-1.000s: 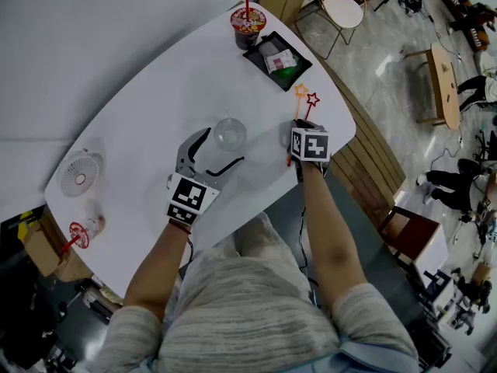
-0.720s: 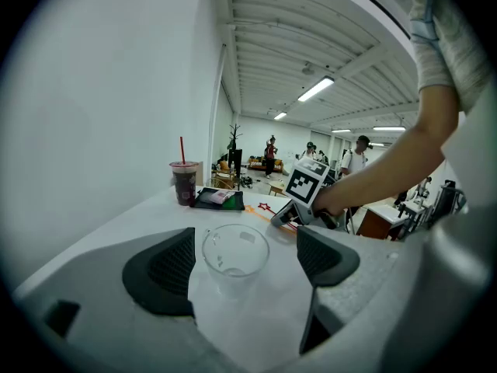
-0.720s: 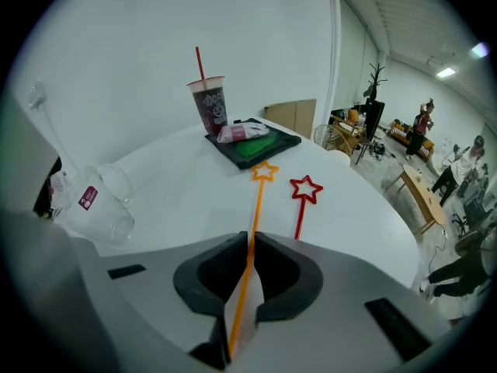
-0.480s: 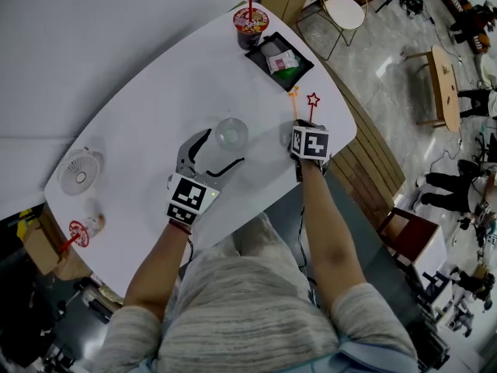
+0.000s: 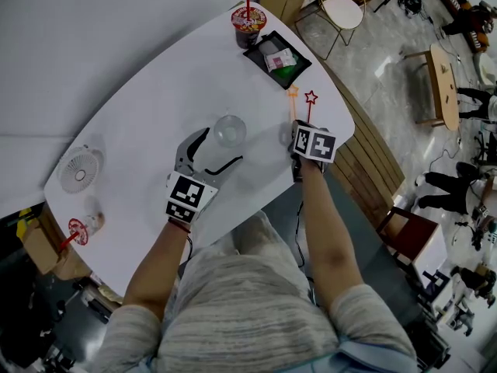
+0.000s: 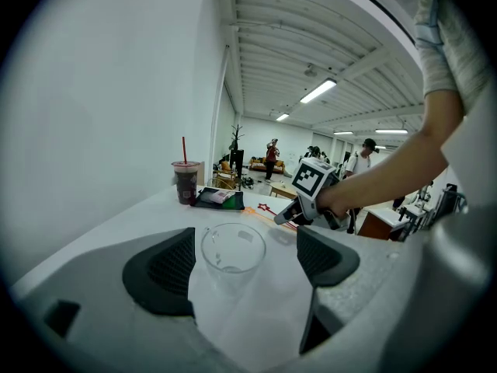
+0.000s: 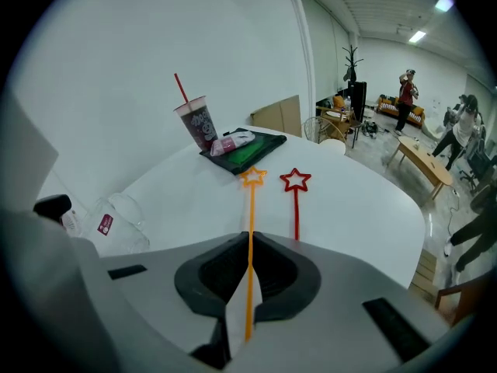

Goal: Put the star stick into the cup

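The orange star stick (image 7: 250, 216) is clamped between the right gripper's (image 7: 249, 243) closed jaws, star end pointing far, right of the empty clear cup (image 6: 232, 253). The cup stands at the tips of the left gripper's (image 5: 220, 149) spread jaws, untouched. A red star stick (image 7: 296, 208) lies on the table (image 5: 155, 92). At the far end, a black tray (image 5: 253, 53) holds packets beside a drink cup (image 5: 248, 23) holding a straw.
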### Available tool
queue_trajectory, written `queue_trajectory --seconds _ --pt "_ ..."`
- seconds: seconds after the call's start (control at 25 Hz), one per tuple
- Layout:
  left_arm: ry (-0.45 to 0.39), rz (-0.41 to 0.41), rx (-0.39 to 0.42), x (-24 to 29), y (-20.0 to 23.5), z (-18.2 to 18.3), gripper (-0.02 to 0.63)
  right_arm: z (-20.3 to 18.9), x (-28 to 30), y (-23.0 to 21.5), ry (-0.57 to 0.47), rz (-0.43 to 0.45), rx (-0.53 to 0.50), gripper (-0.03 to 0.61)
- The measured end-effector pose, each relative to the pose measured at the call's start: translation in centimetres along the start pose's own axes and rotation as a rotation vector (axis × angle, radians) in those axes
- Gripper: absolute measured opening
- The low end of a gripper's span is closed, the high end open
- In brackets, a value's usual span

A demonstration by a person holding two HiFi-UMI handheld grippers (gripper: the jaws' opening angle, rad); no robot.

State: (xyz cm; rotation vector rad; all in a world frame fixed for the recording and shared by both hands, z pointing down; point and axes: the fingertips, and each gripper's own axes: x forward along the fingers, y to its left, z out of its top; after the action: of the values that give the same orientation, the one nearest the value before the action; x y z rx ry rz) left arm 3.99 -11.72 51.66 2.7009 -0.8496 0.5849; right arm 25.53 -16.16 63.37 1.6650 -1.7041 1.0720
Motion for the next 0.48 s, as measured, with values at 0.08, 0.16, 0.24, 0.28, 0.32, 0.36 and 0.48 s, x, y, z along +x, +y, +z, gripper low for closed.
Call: queue_trajectory --seconds 0.08,0.16,0.24,0.28,0.32,0.36,0.48 --pt "-0.003 0.004 -0.001 0.0 0.0 0.1 0.407 0.1 -0.3 0.0 -0.011 0.01 0.021 0.012" --pt "-0.009 0.012 -0.004 0.0 0.1 0.1 0.407 0.1 -0.5 0.1 -0.019 0.021 0.042 0.012" --pt "-0.021 0.022 -0.01 -0.1 0.2 0.1 0.407 0.0 -0.9 0.2 -0.025 0.038 0.074 0.012" --pt "-0.025 0.026 -0.013 -0.2 0.2 0.2 0.407 0.0 -1.1 0.3 -0.029 0.048 0.091 0.012" --pt "-0.026 0.028 -0.015 -0.3 0.3 0.3 0.406 -0.1 -1.3 0.5 -0.032 0.058 0.109 0.012" --pt "-0.024 0.03 -0.016 -0.4 0.3 0.3 0.406 -0.1 -1.5 0.6 -0.034 0.068 0.125 0.012" --pt "-0.021 0.03 -0.019 -0.5 0.1 0.2 0.405 -0.5 -1.9 0.7 -0.04 0.089 0.175 0.012"
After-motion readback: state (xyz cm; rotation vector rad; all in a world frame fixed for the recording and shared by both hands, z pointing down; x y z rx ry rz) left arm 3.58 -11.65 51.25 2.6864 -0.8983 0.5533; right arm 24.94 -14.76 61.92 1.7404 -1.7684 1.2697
